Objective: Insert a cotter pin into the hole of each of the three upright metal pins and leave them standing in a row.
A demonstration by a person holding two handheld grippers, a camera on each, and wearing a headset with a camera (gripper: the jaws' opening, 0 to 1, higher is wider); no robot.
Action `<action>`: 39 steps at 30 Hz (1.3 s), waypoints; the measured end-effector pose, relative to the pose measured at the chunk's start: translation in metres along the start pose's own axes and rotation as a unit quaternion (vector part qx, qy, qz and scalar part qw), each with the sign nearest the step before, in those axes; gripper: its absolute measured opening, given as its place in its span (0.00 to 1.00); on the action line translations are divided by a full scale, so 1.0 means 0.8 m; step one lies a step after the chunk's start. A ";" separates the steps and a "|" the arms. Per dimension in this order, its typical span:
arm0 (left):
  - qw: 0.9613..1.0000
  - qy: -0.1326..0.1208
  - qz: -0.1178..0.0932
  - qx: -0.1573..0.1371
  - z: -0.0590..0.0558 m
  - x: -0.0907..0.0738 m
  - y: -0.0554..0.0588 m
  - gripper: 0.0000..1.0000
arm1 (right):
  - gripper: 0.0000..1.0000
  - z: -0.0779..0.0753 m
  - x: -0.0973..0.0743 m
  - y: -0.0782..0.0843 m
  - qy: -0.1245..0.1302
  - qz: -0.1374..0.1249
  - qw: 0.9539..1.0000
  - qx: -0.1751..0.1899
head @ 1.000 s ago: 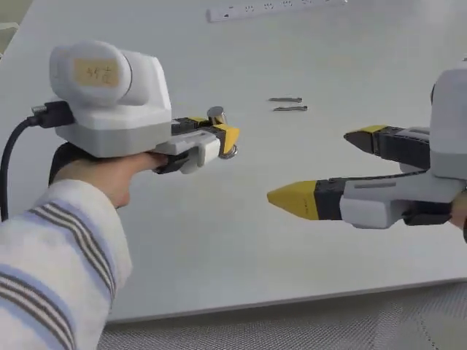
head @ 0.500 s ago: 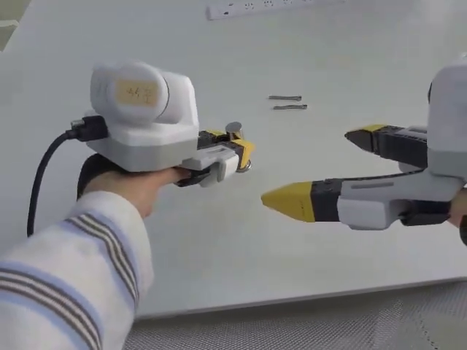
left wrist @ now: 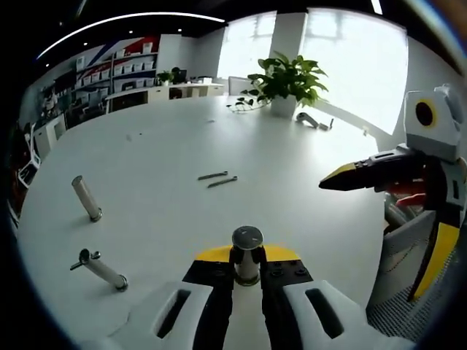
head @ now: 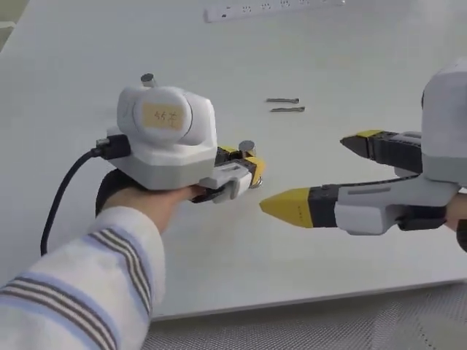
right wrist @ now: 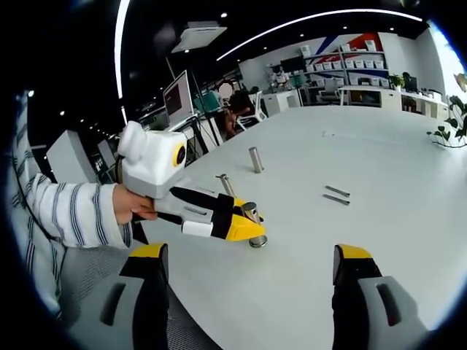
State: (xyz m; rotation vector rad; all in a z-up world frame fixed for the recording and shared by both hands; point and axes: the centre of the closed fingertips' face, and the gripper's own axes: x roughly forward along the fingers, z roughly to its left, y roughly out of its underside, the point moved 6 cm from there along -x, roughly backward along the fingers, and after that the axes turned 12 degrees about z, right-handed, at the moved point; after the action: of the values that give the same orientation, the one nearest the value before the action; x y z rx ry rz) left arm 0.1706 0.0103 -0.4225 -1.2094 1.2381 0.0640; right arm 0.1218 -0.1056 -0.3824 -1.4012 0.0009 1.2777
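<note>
My left gripper (head: 244, 166) is shut on an upright metal pin (head: 246, 149), whose round head (left wrist: 247, 238) stands up between the yellow jaws. The pin's base (right wrist: 257, 241) is at or just above the table top. My right gripper (head: 314, 173) hangs open just to the right, with nothing between its fingers. Two cotter pins (head: 286, 105) lie side by side on the table beyond both grippers. Off to the left stand two more pins: a bare one (left wrist: 86, 197), and one (left wrist: 102, 268) that has a cotter pin through its top.
A white power strip (head: 255, 9) lies along the far side of the white table (head: 343, 58). The table's front edge (head: 306, 295) runs just below the grippers. A potted plant (left wrist: 288, 76) stands at the far end.
My left gripper has carried the pin to the right, closer to the right gripper's fingertips. A standing pin has come into sight behind the left gripper's body. The right gripper has barely moved.
</note>
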 end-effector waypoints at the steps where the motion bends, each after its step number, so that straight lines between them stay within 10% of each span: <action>1: 1.000 -0.001 0.000 0.001 0.000 0.000 0.001 0.09 | 0.92 0.001 0.000 0.000 0.000 0.001 1.000 -0.001; 39: 0.999 -0.024 -0.010 -0.025 -0.011 0.001 0.010 0.12 | 0.93 0.007 0.002 0.000 -0.012 0.012 1.000 -0.016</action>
State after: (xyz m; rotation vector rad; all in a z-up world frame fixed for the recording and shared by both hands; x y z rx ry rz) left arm 0.1603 0.0073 -0.4267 -1.2559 1.1892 0.1090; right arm 0.1188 -0.1008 -0.3817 -1.4168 -0.0199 1.3194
